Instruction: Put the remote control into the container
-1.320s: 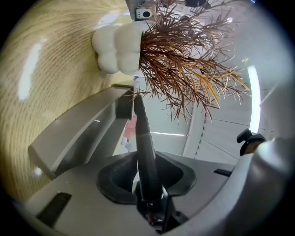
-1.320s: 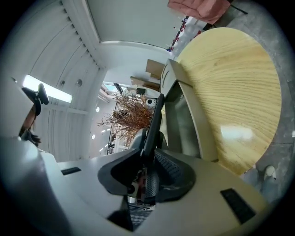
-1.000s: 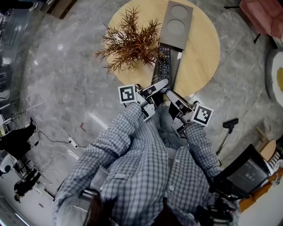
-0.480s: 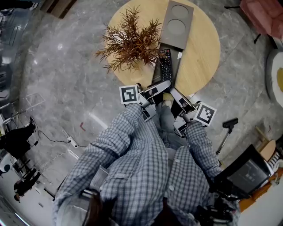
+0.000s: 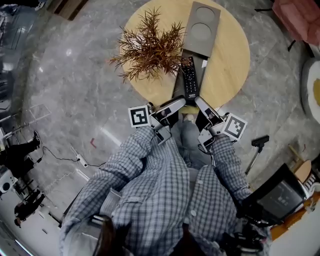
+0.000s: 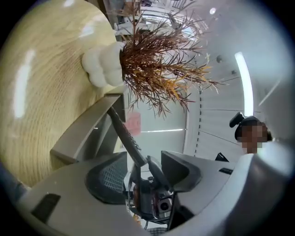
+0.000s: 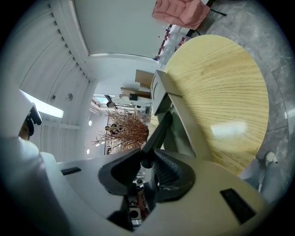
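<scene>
The black remote control [image 5: 188, 79] lies along the near end of the grey container [image 5: 200, 30] on the round wooden table [image 5: 230, 65]. My right gripper [image 5: 199, 101] is shut on the remote's near end; in the right gripper view the remote [image 7: 159, 129] runs from the pinching jaws [image 7: 146, 161] up to the container [image 7: 184, 122]. My left gripper [image 5: 180, 102] sits just left of that end. Its jaws have just been opening and now stand wide [image 6: 143, 170], with the remote [image 6: 126, 136] ahead between them, untouched by the pads.
A dried brown plant [image 5: 147, 45] in a white lumpy vase [image 6: 103, 64] stands on the table left of the container. The marble floor surrounds the table, with a pink seat [image 5: 295, 15] at the far right and a black tool [image 5: 260, 141] on the floor.
The left gripper has let go of the remote and drawn back toward me. The remote has straightened in line with the container, held by the right gripper alone.
</scene>
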The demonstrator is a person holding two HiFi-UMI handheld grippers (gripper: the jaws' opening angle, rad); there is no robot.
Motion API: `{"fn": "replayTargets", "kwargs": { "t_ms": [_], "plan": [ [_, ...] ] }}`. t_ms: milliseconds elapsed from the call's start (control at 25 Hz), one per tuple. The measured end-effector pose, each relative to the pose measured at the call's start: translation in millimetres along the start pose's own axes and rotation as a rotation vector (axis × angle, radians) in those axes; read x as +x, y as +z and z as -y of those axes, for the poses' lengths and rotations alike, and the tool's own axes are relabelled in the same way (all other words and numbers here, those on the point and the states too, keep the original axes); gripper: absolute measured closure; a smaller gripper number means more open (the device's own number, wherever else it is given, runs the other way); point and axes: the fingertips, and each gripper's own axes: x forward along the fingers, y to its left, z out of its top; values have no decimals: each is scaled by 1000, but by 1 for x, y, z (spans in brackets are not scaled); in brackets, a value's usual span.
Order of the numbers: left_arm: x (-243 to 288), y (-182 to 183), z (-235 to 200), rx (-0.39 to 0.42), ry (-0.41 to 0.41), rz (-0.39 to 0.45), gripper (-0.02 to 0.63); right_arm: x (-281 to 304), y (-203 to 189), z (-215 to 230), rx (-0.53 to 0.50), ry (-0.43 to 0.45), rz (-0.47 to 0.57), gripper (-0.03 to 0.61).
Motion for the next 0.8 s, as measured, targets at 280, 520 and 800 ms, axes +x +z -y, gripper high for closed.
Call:
{"fn": "replayTargets", "kwargs": {
  "t_ms": [280,520,800],
  "plan": [
    [-25,23,24,24,-110,129,397,9,-4,5,-56,-54,-55,482],
    [-39,46,51,26,-252,198,425,18,-13,19,-129,-146,-124,482],
    [-50,52,61,34,-293,243,569,28,-23,39,-299,-287,-252,482]
  ]
}}
